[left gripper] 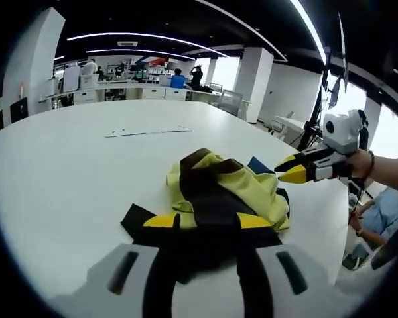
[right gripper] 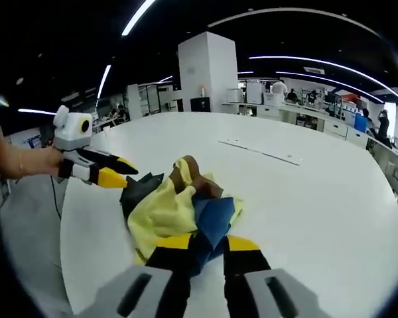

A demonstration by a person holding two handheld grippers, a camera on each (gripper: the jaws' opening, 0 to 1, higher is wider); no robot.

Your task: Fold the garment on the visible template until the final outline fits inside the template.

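We are seeing a crumpled garment (left gripper: 220, 192), yellow with brown, dark and blue patches, lying bunched on a white table (left gripper: 66, 172), toward its near edge. In the left gripper view, the left gripper (left gripper: 205, 232) is sitting right at the garment's dark near edge, its yellow-tipped jaws set apart with cloth lying between and over them; we cannot tell if it is actually pinching the fabric. The right gripper (left gripper: 293, 169) is coming in from the right, held by a hand (left gripper: 363, 162), its tips close together and pointing at the garment's blue corner, just beside it.

In the right gripper view, we are looking at the right gripper (right gripper: 203, 246) with blue cloth lying between its jaws; grip unclear. The left gripper (right gripper: 114, 172) is hovering at the left beside the garment (right gripper: 176, 209), jaws nearly together. A thin pale strip (right gripper: 260, 151) is lying farther back on the table (right gripper: 331, 205), well apart from the garment.
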